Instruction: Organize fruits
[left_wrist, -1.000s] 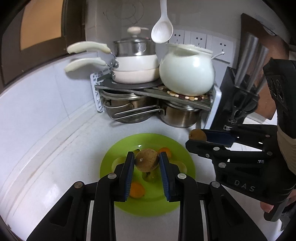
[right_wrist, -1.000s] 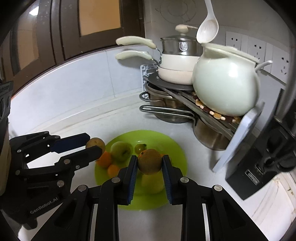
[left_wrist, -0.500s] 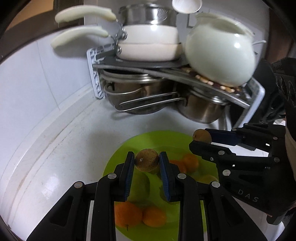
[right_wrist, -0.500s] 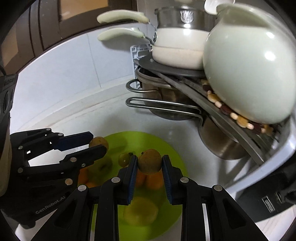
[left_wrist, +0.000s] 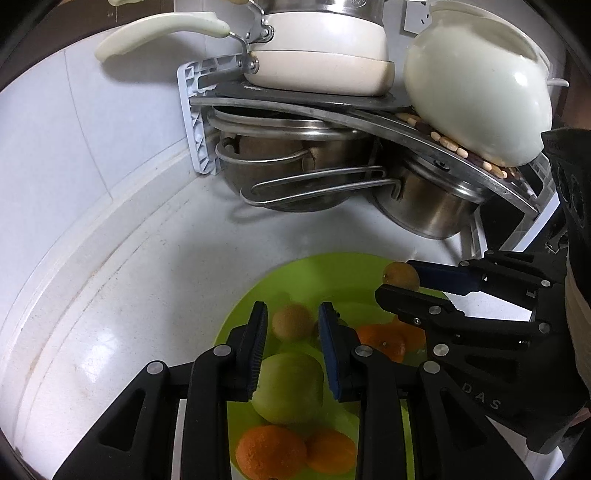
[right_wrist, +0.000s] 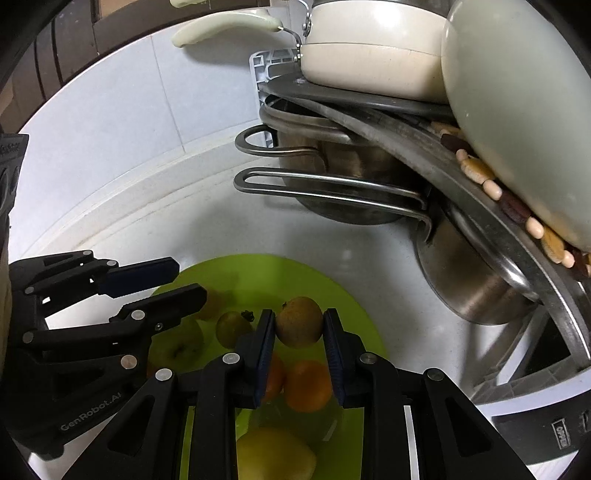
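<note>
A green plate (left_wrist: 295, 273) (right_wrist: 240, 269) lies on the white counter with a green apple (left_wrist: 288, 387), several oranges (left_wrist: 271, 452) and a yellow fruit (right_wrist: 275, 458) on it. My left gripper (left_wrist: 293, 325) is open low over the plate; a brown fruit (left_wrist: 293, 321) sits between its pads without touching them, seemingly resting on the plate. My right gripper (right_wrist: 299, 325) is shut on another brown fruit (right_wrist: 299, 321) and holds it above the plate; it also shows in the left wrist view (left_wrist: 400, 275).
A metal corner rack (left_wrist: 369, 110) behind the plate holds steel pots (left_wrist: 303, 177), cream pans (left_wrist: 321, 62) and a white ceramic pot (left_wrist: 476, 92). Pot handles (right_wrist: 325, 184) stick out toward the plate. White tiled walls close the corner.
Both grippers moved forward and down toward the plate. My left gripper opened and let go of its brown fruit, which now sits lower between the pads. The right gripper kept its fruit.
</note>
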